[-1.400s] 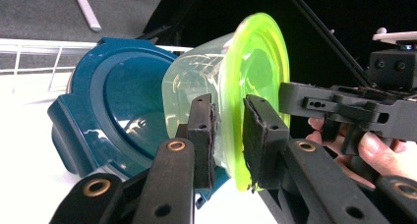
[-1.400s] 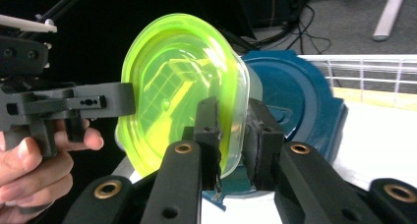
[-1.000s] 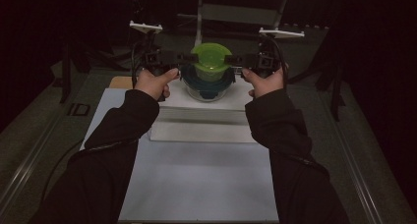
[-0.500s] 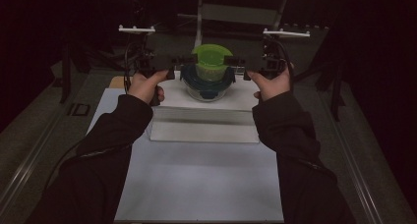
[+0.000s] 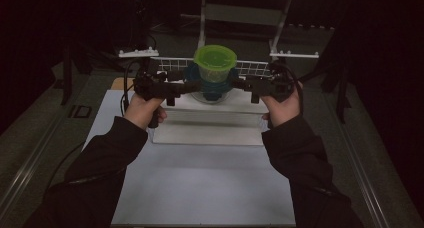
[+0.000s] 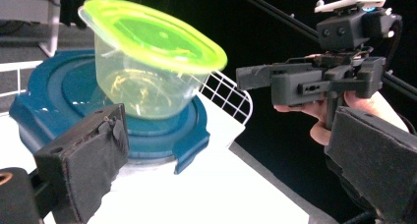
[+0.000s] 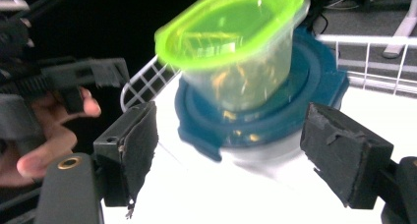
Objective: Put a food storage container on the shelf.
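Observation:
A clear tub with a lime-green lid [image 5: 215, 63] stands on a container with a dark blue lid [image 5: 212, 90], which rests on a raised white board [image 5: 210, 130]. My left gripper [image 5: 192, 87] points at the stack from the left, and my right gripper [image 5: 240, 84] faces it from the right. Both sets of jaws have just been opening and press on nothing. In the left gripper view the green-lidded tub [image 6: 147, 67] and blue lid [image 6: 162, 135] lie beyond my left gripper [image 6: 231, 160]. In the right gripper view the stack [image 7: 246, 86] sits ahead of my right gripper [image 7: 241, 150].
A white wire rack [image 5: 252, 68] stands just behind the stack. A pale mat [image 5: 200, 188] covers the table in front of the board. A metal frame [image 5: 245, 13] rises at the back, and dark floor lies on both sides.
Both grippers have opened their jaws wide. Both hands have drawn outward and toward the near side, away from the stack. The two containers stay in place.

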### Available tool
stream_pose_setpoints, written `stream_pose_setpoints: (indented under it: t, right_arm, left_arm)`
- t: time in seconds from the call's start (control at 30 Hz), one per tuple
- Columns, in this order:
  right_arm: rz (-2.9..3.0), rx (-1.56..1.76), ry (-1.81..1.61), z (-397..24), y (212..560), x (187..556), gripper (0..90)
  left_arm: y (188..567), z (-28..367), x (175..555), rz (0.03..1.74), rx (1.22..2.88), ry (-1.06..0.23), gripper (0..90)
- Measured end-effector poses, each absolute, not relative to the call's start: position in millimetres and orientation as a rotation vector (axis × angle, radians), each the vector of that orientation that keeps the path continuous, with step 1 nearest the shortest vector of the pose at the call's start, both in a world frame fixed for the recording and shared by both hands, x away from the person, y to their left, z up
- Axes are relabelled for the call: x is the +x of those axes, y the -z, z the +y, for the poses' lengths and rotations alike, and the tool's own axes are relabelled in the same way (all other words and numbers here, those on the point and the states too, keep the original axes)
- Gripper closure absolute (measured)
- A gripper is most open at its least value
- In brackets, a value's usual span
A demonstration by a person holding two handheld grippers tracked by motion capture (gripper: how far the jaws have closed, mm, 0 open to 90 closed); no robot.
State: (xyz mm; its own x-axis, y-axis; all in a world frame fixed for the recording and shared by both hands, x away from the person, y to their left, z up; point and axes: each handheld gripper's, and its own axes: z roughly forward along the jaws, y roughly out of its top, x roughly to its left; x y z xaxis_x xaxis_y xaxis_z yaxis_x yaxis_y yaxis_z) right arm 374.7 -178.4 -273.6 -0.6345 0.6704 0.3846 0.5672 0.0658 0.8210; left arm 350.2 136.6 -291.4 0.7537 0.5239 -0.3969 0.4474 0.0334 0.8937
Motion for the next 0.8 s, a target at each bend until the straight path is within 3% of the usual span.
stream_pose_setpoints:
  t: [0.8]
  right_arm:
    - [2.319,1.179,-1.691,-191,377,314,21.5]
  left_arm:
    - [377,122,280,0.647,1.722,-0.047,1.8]
